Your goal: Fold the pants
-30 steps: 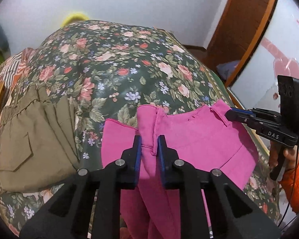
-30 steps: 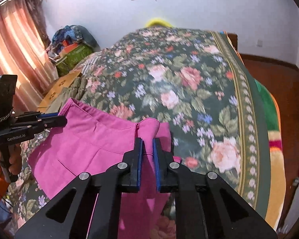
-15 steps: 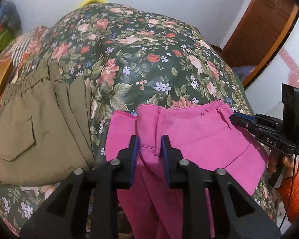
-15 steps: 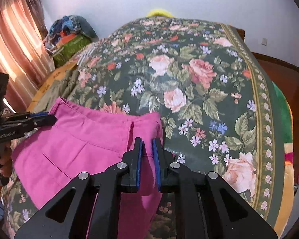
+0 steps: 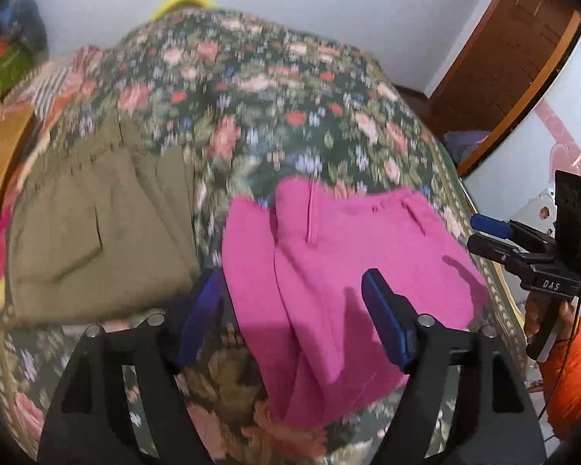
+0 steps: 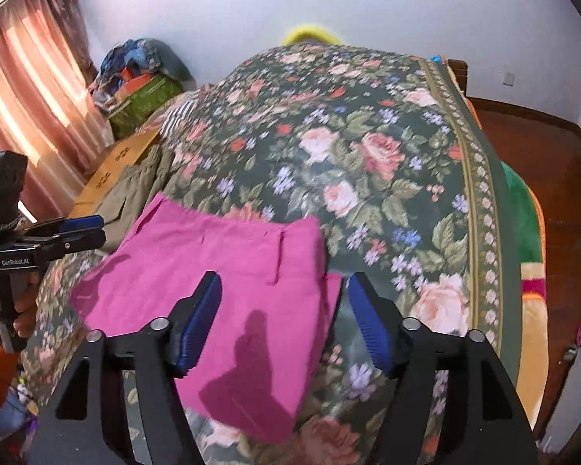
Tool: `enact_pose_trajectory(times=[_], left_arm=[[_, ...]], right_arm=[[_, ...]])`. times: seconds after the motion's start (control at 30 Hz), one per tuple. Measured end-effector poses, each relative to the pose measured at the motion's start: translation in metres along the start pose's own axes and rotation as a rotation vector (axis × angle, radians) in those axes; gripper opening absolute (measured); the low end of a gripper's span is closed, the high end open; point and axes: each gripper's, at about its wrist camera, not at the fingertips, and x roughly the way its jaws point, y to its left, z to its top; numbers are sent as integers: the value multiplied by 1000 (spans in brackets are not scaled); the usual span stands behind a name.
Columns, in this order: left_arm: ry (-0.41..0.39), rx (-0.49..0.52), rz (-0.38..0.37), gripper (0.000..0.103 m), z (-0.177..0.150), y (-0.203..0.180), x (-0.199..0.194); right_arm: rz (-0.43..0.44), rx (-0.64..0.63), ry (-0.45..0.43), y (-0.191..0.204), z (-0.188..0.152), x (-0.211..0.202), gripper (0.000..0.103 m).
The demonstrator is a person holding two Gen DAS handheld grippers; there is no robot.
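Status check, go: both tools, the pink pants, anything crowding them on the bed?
Left tool open, right tool open. Folded pink pants lying free on floral bedspread. Olive-green cargo garment alongside, not overlapping.

- left hand-held gripper [image 5: 292, 316]: blue-padded fingers [image 5: 385, 319] spread wide apart, nothing pinched between them
- right hand-held gripper [image 6: 282, 323]: same deal, jaws splayed wide with blue pads [image 6: 199, 321] holding nothing
- seen from the left wrist view, the right unit is gripped by a bare hand [image 5: 538, 316] with an orange sleeve below it
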Motion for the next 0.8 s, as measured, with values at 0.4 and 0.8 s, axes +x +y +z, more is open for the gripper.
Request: enact_pose_trajectory(times=[0.4, 0.8], left_arm=[[82, -8, -34, 80, -23, 11, 39], [89, -10, -104, 77, -13, 8, 58]], right_arm=[[65, 50, 148, -6, -30, 47, 73], [126, 37, 184, -6, -28, 64, 76]])
